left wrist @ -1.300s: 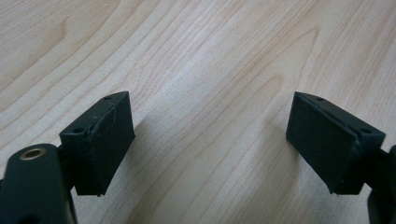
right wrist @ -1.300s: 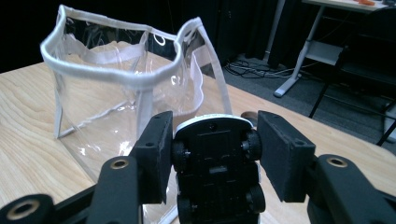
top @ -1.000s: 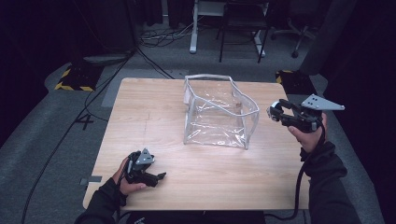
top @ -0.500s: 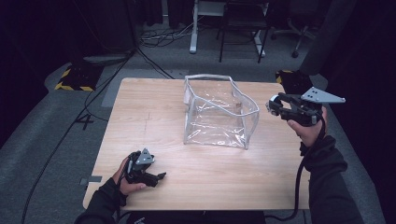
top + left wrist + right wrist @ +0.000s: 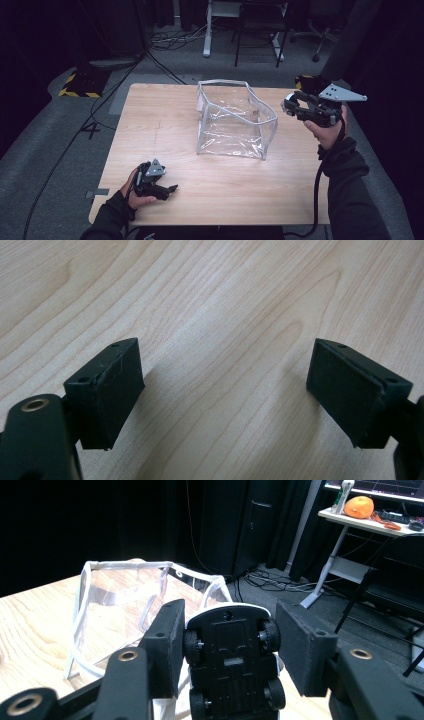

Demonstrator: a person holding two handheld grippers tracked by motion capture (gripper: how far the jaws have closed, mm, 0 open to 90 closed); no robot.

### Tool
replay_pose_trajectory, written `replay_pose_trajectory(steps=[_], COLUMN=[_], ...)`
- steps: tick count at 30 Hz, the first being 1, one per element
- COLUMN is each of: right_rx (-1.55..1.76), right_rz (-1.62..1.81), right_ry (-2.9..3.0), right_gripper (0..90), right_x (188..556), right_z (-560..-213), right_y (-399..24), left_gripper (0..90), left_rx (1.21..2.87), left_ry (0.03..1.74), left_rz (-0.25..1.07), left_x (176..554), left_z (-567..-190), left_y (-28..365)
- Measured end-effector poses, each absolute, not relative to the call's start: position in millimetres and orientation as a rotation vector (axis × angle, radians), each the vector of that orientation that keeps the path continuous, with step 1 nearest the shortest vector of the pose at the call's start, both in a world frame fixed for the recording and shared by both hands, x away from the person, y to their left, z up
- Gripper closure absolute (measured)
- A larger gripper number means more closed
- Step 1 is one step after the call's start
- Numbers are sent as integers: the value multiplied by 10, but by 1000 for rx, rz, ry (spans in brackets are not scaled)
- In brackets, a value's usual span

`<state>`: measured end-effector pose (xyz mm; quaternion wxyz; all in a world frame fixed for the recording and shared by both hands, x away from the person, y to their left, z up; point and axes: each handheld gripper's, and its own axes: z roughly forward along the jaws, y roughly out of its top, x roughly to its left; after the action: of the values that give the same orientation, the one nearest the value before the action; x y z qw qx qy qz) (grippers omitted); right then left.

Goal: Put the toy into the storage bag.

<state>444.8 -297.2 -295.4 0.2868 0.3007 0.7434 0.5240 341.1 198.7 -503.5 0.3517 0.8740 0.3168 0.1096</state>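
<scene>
Raised since the earlier frame: right gripper [image 5: 291, 106], now higher beside the bag's [image 5: 235, 120] right wall; left gripper [image 5: 167, 190] unmoved, well apart from the bag on the table [image 5: 165, 115].

Left gripper view: jaws spread wide, nothing between, bare wood below.

Right gripper view: right gripper [image 5: 230, 650] clamps a toy car [image 5: 231, 655], underside showing, just beside the bag [image 5: 120, 600]. No legible writing.

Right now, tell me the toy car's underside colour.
Black underside on the toy car, white body edge; right gripper view shows it best.
</scene>
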Motion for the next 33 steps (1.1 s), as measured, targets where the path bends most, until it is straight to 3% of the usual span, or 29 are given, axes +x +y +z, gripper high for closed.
replay_pose_trajectory(steps=[33], right_rx=[685], right_rz=[1436], right_ry=[2072], right_gripper=[480], right_x=[4608], right_z=[-2811], right_y=[-2406], left_gripper=[155], left_rx=[2267], left_ry=[813], left_rz=[292], left_x=[3412], left_z=[-5031], left_y=[1991])
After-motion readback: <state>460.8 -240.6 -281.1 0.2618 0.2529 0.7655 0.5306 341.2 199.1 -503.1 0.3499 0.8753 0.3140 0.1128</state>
